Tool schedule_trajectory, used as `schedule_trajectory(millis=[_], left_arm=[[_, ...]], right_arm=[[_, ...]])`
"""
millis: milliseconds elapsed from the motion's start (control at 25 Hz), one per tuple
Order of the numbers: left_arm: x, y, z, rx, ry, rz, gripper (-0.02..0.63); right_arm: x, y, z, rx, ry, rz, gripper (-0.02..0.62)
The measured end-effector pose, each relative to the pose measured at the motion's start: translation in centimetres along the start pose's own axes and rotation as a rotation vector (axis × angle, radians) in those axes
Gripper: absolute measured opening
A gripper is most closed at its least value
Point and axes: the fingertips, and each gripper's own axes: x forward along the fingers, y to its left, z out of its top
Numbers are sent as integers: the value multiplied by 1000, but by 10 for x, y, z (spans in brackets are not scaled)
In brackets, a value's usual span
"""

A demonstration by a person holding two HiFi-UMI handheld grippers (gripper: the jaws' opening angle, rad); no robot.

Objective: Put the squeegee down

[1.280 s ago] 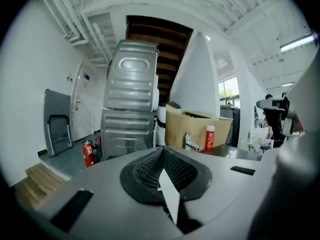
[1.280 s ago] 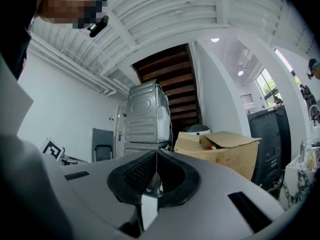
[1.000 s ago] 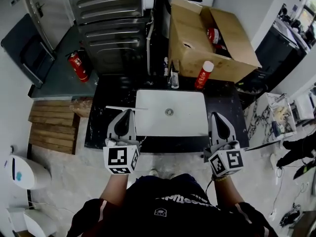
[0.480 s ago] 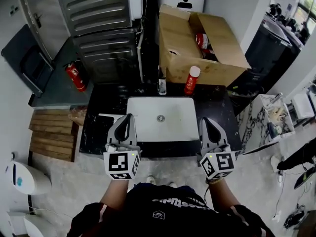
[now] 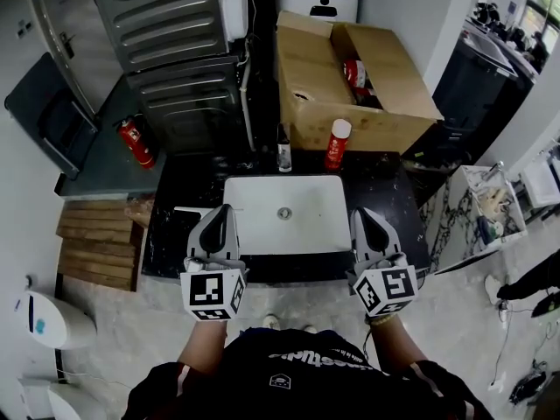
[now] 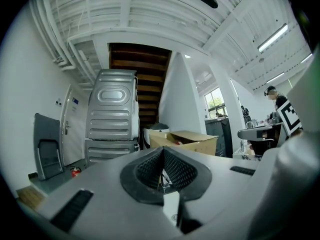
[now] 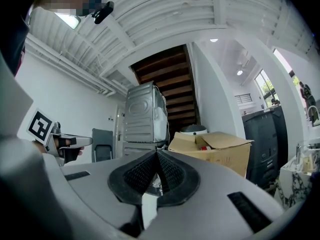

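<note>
Squeegee (image 5: 189, 210) lies on the desk (image 5: 398, 191); left tool (image 5: 223, 210) and right tool (image 5: 360, 214), both closed empty, have drawn back. Done, I reckon.

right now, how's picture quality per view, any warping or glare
Head view: sharp, edges bowed, sink bright white. Left gripper view: fisheye with black corners, strip light glaring. Right gripper view: same fisheye, window blown out.
</note>
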Motion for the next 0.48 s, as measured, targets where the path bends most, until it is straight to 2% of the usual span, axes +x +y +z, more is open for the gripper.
schedule_trajectory(millis=[480], left_arm=[[10,-8,-7,-44,18,-29,12]], right_arm=[[6,4,2,1,-1,49,37]])
